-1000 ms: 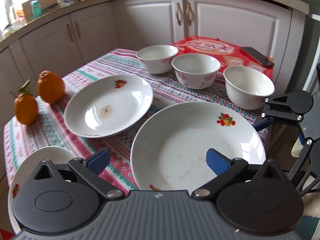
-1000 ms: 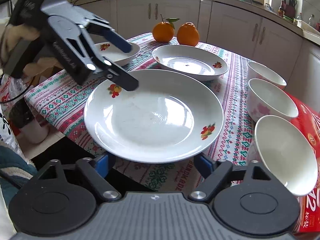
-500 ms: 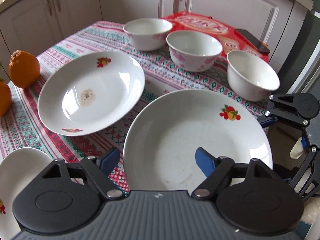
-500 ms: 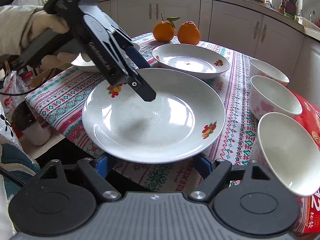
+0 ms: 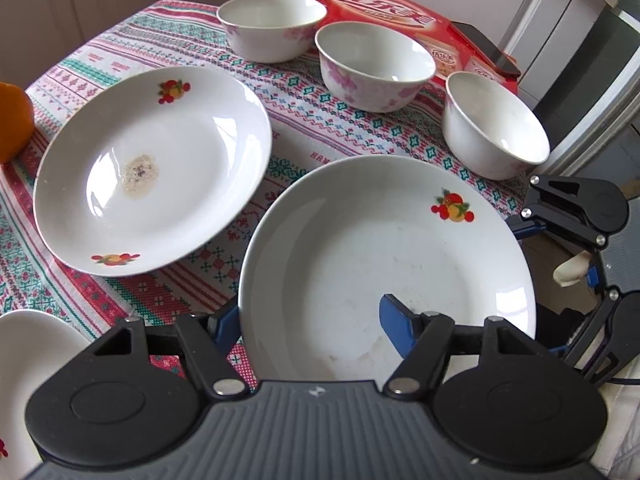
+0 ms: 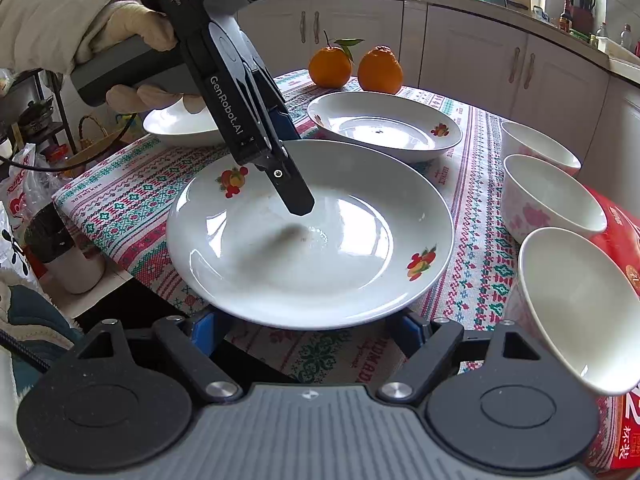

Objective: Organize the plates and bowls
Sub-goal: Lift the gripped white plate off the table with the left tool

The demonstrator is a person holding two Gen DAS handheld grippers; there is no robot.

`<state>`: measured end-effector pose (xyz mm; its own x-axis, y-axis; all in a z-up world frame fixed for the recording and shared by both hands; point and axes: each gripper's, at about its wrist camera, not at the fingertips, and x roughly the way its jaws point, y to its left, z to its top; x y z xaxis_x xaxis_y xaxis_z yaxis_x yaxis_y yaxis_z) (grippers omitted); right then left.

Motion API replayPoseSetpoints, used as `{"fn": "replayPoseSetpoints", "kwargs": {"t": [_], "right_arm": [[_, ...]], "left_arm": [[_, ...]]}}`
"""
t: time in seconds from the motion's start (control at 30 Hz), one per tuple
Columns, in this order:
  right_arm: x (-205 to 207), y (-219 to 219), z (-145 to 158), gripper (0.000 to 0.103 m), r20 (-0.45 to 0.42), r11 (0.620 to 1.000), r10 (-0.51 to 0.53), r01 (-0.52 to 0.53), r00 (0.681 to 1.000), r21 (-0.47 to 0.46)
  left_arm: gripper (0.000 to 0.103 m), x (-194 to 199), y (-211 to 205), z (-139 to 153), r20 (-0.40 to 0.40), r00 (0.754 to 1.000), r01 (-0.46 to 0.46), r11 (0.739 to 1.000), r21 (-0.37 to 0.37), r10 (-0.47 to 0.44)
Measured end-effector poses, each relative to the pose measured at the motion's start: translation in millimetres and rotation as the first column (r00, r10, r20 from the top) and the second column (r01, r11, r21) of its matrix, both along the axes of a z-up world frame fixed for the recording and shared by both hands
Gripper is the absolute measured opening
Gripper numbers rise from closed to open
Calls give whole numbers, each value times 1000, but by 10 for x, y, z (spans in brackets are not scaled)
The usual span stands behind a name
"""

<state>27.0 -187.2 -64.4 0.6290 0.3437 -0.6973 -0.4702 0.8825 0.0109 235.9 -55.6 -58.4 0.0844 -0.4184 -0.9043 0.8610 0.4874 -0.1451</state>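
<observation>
The left gripper [image 5: 310,316] is closing astride the near plate's [image 5: 384,248] rim at lower centre – patterned tablecloth [image 5: 304,120], white cabinets [image 6: 472,56] behind; the right gripper [image 6: 308,326] gapes under the same plate.

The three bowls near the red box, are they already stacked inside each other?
No, the three bowls stand separately in a row on the tablecloth.

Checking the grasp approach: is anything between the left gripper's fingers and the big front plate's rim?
Nothing visible. The left gripper straddles the near rim of the large plate, one finger over the inside, the other below its outer edge, jaws closing. The right gripper sits at the opposite rim.
</observation>
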Motion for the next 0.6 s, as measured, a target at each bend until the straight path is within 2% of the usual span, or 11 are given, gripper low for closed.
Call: {"fn": "replayPoseSetpoints", "kwargs": {"t": [0.1, 0.23, 0.6], "right_arm": [[-2, -4, 0, 87, 2, 1000, 5, -5, 1000, 0], [-2, -7, 0, 87, 4, 1000, 6, -6, 1000, 2], [6, 4, 17, 86, -7, 1000, 11, -11, 1000, -7]], "left_arm": [[67, 64, -4, -7, -33, 999, -1, 1000, 2, 1], [67, 58, -52, -14, -21, 1000, 23, 1000, 21, -22], [67, 71, -44, -3, -33, 999, 18, 1000, 13, -17]]}}
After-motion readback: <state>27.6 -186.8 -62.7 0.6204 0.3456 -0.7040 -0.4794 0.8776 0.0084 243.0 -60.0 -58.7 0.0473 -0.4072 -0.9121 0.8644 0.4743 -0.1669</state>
